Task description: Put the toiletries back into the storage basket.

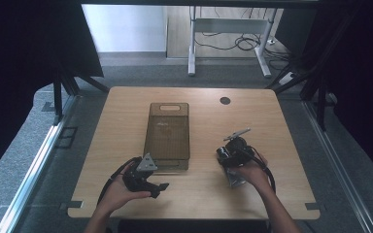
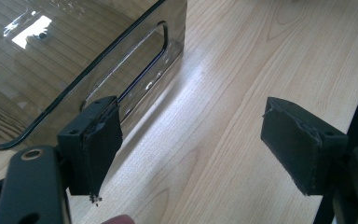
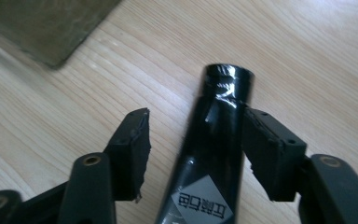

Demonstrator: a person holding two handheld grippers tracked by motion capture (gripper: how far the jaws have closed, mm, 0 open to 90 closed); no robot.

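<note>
A tinted see-through tray (image 1: 151,131) with a cut-out handle lies in the middle of the wooden table (image 1: 209,116). My left gripper (image 1: 159,189) rests at the tray's near end, held in a hand. In the left gripper view its jaws (image 2: 191,149) stand wide open over bare wood, with the tray's handle wall (image 2: 135,60) to their left. My right gripper (image 1: 226,156) sits right of the tray. A black tube (image 3: 214,149) with a grey label lies between its open jaws (image 3: 196,158). The left pad is apart from the tube and the right pad is against its side.
A round black cable hole (image 1: 225,100) is at the far right of the table. The tray's corner (image 3: 51,28) lies up and left of the tube. Beyond the table stands a white desk frame (image 1: 228,29) with cables on the floor. Dark curtains flank both sides.
</note>
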